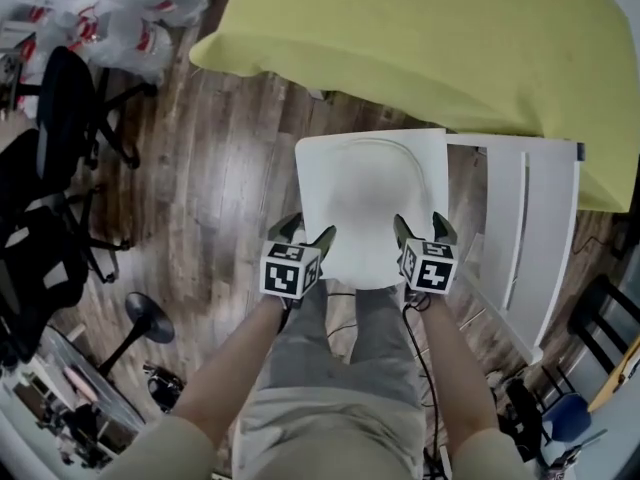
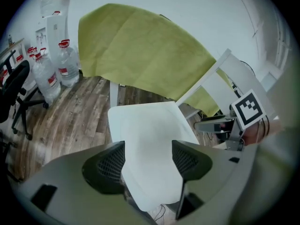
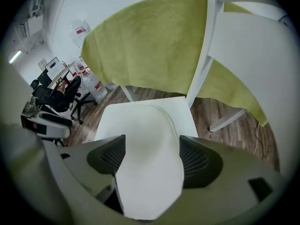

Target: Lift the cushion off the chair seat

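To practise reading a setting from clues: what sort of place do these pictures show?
Probably an office or workroom: a black swivel office chair, a cluster of large water-cooler bottles, and a yellow-draped table.

One cushion (image 1: 372, 208), one chair (image 1: 545, 218), two grippers (image 1: 305, 233) (image 1: 422, 228).

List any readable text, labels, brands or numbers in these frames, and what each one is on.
No text can be read in any view.
Red-and-white labels on the water jugs: print too small and blurred to read.
Black-and-white square patterns only, no letters or digits: left marker cube, right marker cube.
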